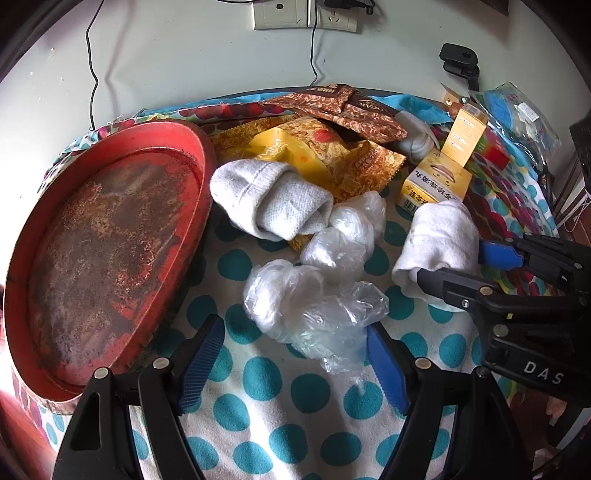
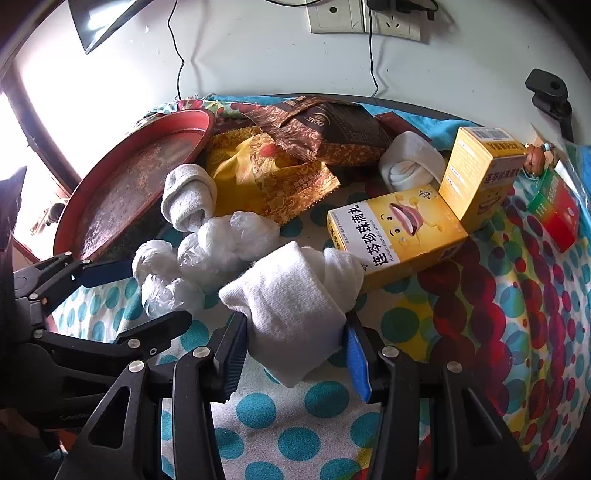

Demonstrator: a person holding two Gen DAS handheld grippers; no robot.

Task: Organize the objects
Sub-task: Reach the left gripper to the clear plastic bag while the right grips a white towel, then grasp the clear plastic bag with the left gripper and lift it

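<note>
A rusty red tray [image 1: 110, 236] stands on the left of the dotted cloth; it also shows in the right wrist view [image 2: 129, 192]. My left gripper [image 1: 295, 365] is open around the near end of a crumpled clear plastic bag [image 1: 314, 310], its pads not pressing it. My right gripper [image 2: 295, 354] is shut on a rolled white sock [image 2: 295, 295], seen also in the left wrist view [image 1: 436, 240]. A grey rolled sock [image 1: 266, 199] lies by the tray. More plastic bag balls [image 1: 340, 240] lie between the socks.
Yellow medicine boxes [image 2: 399, 236] [image 2: 480, 173] stand to the right. Snack packets [image 1: 314, 155] [image 1: 351, 110] lie at the back, with a third white sock [image 2: 410, 162]. A red-green box [image 2: 557, 214] sits far right. The wall with sockets [image 1: 295, 14] is behind.
</note>
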